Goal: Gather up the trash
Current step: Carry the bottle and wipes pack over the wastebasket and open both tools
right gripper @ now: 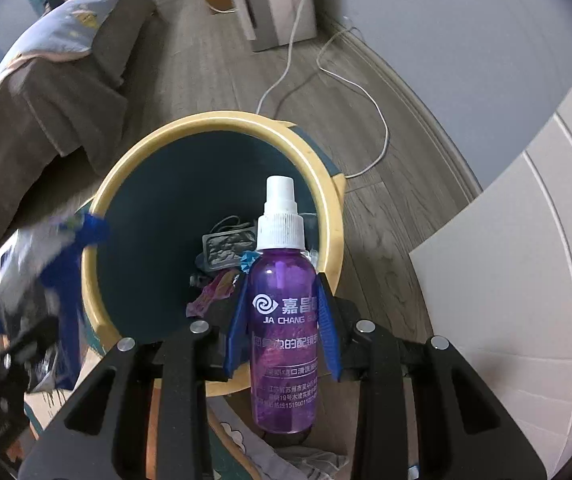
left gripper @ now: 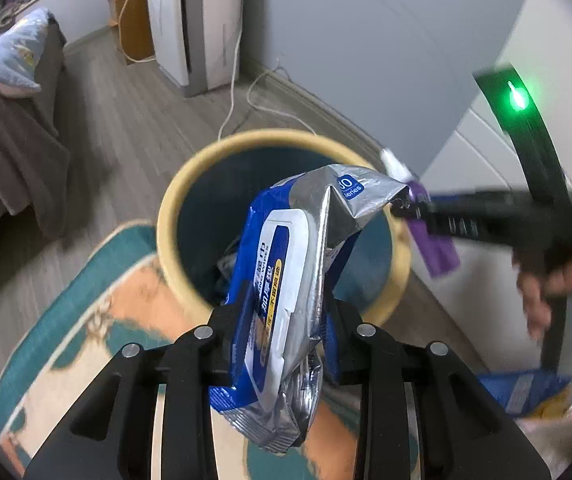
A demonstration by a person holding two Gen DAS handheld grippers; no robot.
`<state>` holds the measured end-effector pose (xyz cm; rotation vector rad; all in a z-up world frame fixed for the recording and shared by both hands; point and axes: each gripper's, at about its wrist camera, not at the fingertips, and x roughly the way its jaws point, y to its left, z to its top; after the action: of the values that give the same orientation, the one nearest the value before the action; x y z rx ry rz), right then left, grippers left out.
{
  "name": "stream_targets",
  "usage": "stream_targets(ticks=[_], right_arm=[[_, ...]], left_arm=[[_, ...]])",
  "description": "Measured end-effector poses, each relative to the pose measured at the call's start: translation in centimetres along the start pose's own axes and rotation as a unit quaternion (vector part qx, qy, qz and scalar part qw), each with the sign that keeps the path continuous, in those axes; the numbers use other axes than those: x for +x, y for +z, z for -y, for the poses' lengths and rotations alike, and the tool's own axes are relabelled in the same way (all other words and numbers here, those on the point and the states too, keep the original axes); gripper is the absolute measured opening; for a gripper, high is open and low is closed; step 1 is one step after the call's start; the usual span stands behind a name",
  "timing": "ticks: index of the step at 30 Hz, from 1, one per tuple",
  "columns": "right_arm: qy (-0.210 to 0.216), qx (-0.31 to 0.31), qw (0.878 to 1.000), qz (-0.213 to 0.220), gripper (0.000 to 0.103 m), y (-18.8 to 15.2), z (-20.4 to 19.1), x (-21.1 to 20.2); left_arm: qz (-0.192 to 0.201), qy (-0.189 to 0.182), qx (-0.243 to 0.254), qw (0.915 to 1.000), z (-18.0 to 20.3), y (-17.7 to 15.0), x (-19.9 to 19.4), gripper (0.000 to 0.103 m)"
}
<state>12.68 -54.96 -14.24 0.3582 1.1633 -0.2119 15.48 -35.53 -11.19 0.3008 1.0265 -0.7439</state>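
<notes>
My left gripper [left gripper: 290, 304] is shut on a crumpled blue-and-silver wet-wipe pack [left gripper: 286, 248], which hangs over the mouth of a round bin with a yellow rim [left gripper: 173, 208]. My right gripper [right gripper: 282, 278] is shut on a purple spray bottle with a white cap [right gripper: 283, 320], held upright over the same bin [right gripper: 97, 216]. Several wrappers [right gripper: 225, 248] lie at the bin's bottom. In the left wrist view the right gripper [left gripper: 414, 210] and the bottle [left gripper: 438, 252] come in blurred from the right, a hand behind them. The pack [right gripper: 25, 252] shows blurred at the left of the right wrist view.
The bin stands on wood floor at the edge of a teal and orange rug [left gripper: 85, 320]. A bed with a brown cover [right gripper: 45, 112] is on the left, a white appliance [left gripper: 189, 20] and a loose white cable [right gripper: 366, 92] behind, a white panelled door [right gripper: 526, 260] on the right.
</notes>
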Motion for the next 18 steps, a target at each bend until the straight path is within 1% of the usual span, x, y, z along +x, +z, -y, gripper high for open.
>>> stream_targets(ticks=[3, 8, 10, 12, 15, 18], right_arm=[[-0.003, -0.001, 1.000, 0.000, 0.032, 0.1, 0.0, 0.0], [-0.004, -0.012, 1.000, -0.007, 0.032, -0.1, -0.7, 0.6], [-0.005, -0.018, 1.000, -0.011, 0.032, 0.0, -1.1, 0.9], [-0.003, -0.024, 1.000, -0.011, 0.032, 0.1, -1.6, 1.2], [-0.009, -0.044, 0.999, -0.007, 0.032, 0.4, -2.6, 1.5], [-0.007, -0.056, 0.998, -0.014, 0.032, 0.8, -3.8, 2.7]], left_arm=[[0.014, -0.004, -0.007, 0.9999, -0.1, 1.2, 1.1, 0.033], [0.019, 0.004, -0.007, 0.9998, -0.2, 2.0, 2.9, 0.033], [0.024, 0.019, -0.009, 0.9995, -0.6, 2.2, 3.2, 0.045], [0.027, 0.034, -0.014, 0.9990, -1.3, 2.4, 3.2, 0.048], [0.033, 0.031, -0.030, 0.9985, -2.6, 2.2, 2.6, 0.050], [0.032, 0.035, -0.037, 0.9982, -3.6, 1.7, 2.4, 0.050]])
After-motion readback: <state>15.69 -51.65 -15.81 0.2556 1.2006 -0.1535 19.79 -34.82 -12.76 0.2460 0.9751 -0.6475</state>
